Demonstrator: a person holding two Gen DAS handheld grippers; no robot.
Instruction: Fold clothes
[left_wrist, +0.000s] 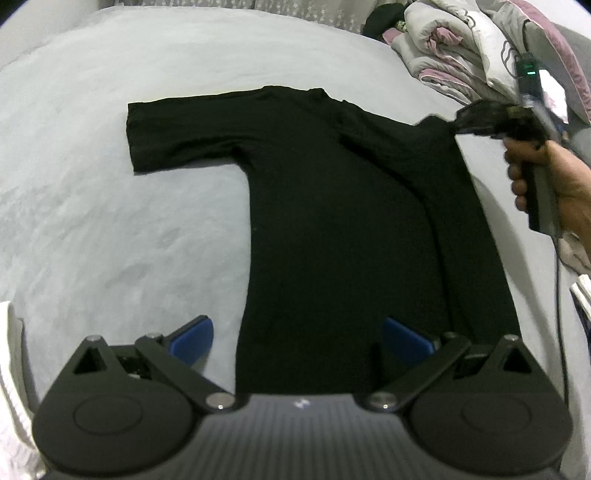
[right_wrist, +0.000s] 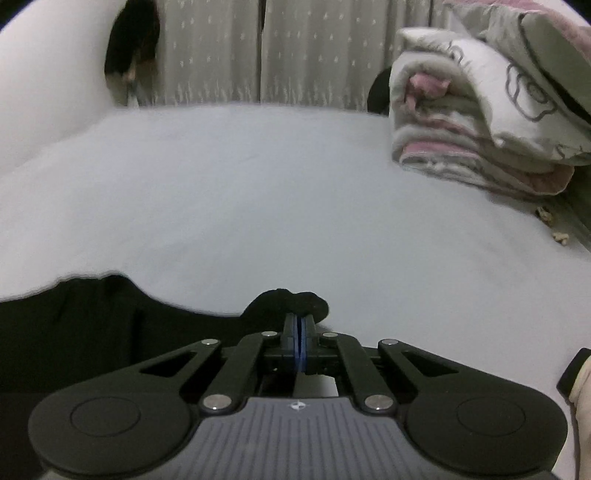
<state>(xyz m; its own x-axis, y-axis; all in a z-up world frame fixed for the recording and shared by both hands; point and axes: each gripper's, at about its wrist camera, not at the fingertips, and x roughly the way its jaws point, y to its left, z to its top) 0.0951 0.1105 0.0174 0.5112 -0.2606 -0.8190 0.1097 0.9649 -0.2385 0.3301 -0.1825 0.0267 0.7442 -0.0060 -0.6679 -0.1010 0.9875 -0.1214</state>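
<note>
The black shirt (left_wrist: 332, 229) lies flat on the grey bed (left_wrist: 110, 221), its hem between the left gripper's (left_wrist: 297, 341) wide-apart blue pads. The right gripper (right_wrist: 300, 325) is clenched on a bunched sleeve end, with folded bedding (right_wrist: 480, 110) beyond it to its right.

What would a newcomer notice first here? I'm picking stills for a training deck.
The black T-shirt spread flat on the pale grey bed sheet, one sleeve stretched out to the left. At its far right corner, the right claw is shut on a bunch of the fabric, while the left claw hangs open over the hem. Folded bedding is piled behind.
</note>
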